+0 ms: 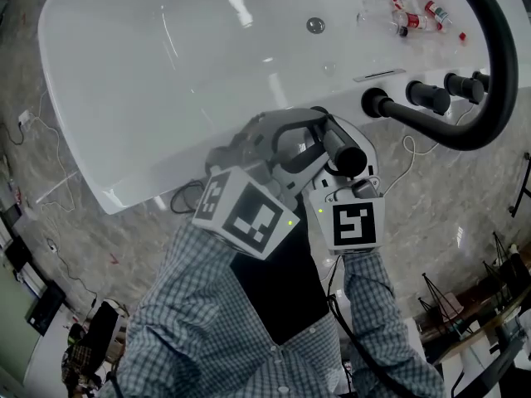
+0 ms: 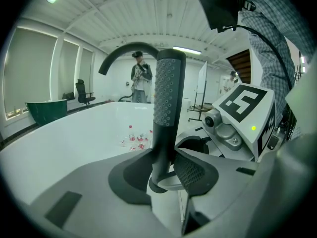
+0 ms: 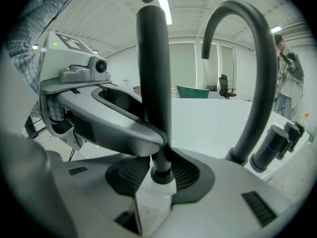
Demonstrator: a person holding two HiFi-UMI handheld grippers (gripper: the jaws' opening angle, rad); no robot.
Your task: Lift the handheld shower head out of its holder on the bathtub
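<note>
- Your left gripper [image 2: 166,175] is closed on the black, dimpled, wand-shaped shower head [image 2: 168,98].
- Your right gripper [image 3: 161,175] clamps its lower stem.
- It stands upright at the white bathtub [image 1: 166,73] rim, near the curved black spout [image 1: 489,81].

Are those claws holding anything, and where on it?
Both the left gripper and right gripper clamp the black, rod-shaped shower head at the lower end of its handle.

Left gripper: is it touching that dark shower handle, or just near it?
Touching. The left gripper view shows the left gripper clamping the shower handle between its pads, no gap.
</note>
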